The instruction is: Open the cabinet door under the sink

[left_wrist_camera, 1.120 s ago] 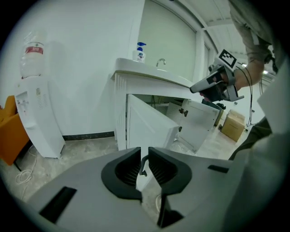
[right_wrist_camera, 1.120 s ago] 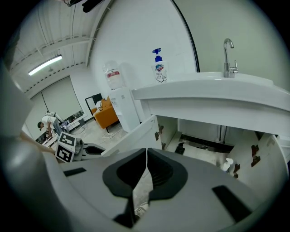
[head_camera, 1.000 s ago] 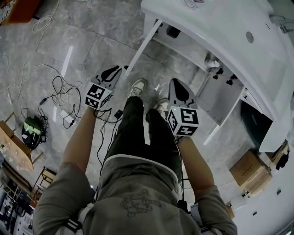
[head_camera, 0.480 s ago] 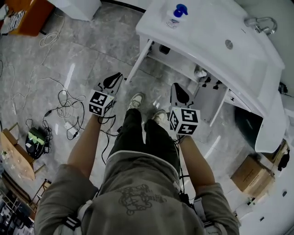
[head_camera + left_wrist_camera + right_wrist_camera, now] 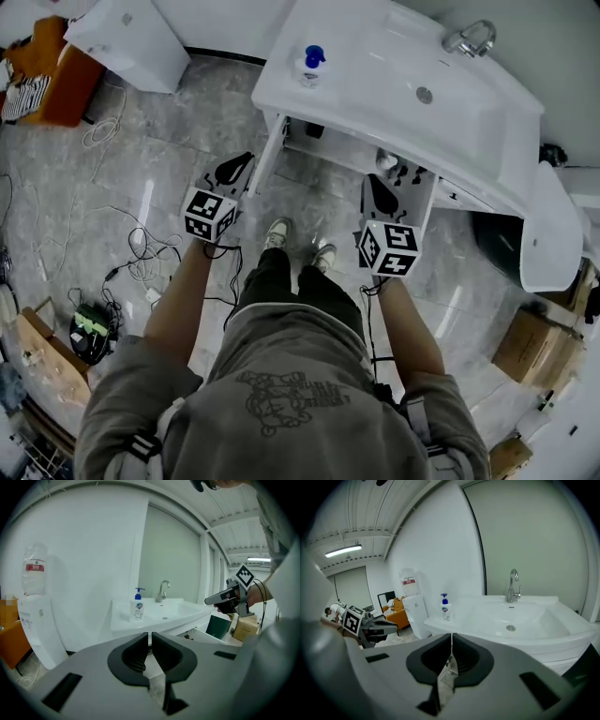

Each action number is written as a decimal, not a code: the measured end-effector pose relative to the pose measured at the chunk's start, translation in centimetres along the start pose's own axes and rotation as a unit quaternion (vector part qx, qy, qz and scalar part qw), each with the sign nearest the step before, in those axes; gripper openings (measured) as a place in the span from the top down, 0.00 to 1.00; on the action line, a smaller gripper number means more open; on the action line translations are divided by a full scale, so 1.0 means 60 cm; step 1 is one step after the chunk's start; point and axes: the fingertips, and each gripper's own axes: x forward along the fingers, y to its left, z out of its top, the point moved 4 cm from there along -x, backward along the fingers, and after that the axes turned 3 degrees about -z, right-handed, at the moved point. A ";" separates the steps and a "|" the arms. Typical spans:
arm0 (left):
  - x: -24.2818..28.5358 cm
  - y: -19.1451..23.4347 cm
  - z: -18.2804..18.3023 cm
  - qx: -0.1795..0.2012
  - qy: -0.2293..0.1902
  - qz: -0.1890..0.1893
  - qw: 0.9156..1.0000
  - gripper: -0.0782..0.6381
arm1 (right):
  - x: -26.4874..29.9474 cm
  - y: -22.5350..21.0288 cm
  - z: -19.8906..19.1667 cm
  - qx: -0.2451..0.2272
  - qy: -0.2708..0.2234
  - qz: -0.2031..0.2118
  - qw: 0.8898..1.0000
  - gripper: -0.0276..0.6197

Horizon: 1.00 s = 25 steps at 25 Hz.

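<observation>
Cabinet door [image 5: 265, 157]: found under the left front corner of the sink [image 5: 375, 89], swung outward over the floor [image 5: 169, 141] and seen edge-on from the head view as a narrow white strip. The cabinet interior behind it is exposed, and dark items inside cannot be identified. A second white panel [image 5: 424, 192] stands just beside the right tongs [image 5: 377, 183] on their right.

Left tongs [image 5: 236, 164]: held low in front of the open door and apart from it. The jaws are drawn to a narrow slit with nothing between them. Right tongs: held below the sink's front edge, jaws closed together, nothing gripped.

Sink top: a soap bottle [image 5: 310, 64] with a blue pump stands upright at the left end, and the faucet [image 5: 466, 37] stands at the rear edge.

Floor: loose cables [image 5: 141, 248] lie to the person's left. A cardboard box [image 5: 536, 345] sits at the right. A white dispenser unit [image 5: 127, 37] stands left of the sink, well apart from both tongs.
</observation>
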 end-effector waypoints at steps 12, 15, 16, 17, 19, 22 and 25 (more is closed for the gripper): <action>0.067 -0.085 0.175 0.062 -0.033 -0.060 0.996 0.84 | -0.111 -0.062 0.111 -0.028 -0.077 -0.060 0.995 0.91; 0.073 -0.108 0.216 0.069 -0.046 -0.066 0.994 0.84 | -0.138 -0.069 0.135 -0.036 -0.095 -0.071 0.992 0.91; 0.072 -0.117 0.229 0.071 -0.053 -0.068 0.994 0.84 | -0.146 -0.071 0.142 -0.040 -0.100 -0.073 0.991 0.91; 0.070 -0.127 0.244 0.075 -0.062 -0.071 0.993 0.84 | -0.155 -0.074 0.150 -0.044 -0.106 -0.075 0.991 0.91; 0.069 -0.148 0.281 0.096 -0.079 -0.079 0.989 0.84 | -0.174 -0.080 0.167 -0.044 -0.118 -0.082 0.989 0.91; 0.065 -0.180 0.338 0.131 -0.098 -0.090 0.982 0.84 | -0.207 -0.084 0.200 -0.035 -0.143 -0.089 0.985 0.91; 0.055 -0.206 0.388 0.145 -0.118 -0.095 0.978 0.84 | -0.243 -0.076 0.237 -0.041 -0.167 -0.082 0.982 0.91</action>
